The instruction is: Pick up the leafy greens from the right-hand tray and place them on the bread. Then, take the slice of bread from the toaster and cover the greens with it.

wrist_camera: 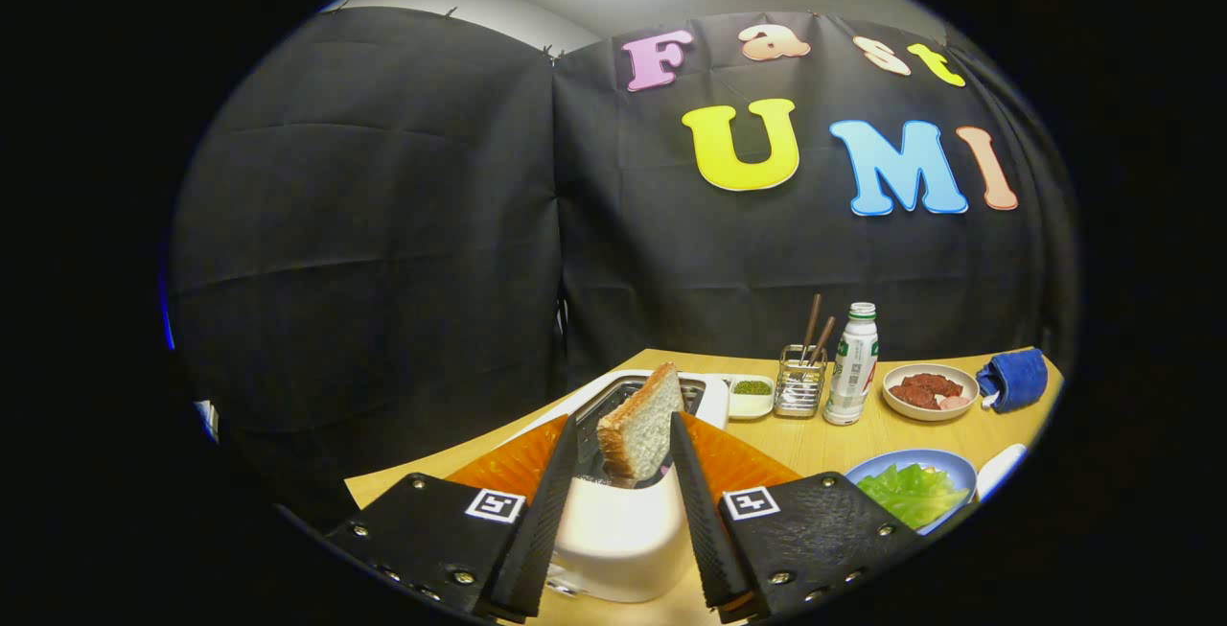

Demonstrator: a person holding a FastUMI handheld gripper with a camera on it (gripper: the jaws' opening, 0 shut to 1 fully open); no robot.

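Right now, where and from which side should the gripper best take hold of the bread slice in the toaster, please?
Probably from above: the bread slice stands tilted, its upper half out of the toaster slot. The open gripper already straddles it; close the fingers on its two broad faces.

The hand-held gripper (623, 473) shows as two broad, flat plates with a rough, pebbled surface, each studded along its edges with small round silver screws. Near the inner corner of each plate sits a small square marker, white with a dark pattern. From each plate a long, narrow finger (548, 511) with a ribbed, finely textured inner face runs forward, tapering toward its tip.
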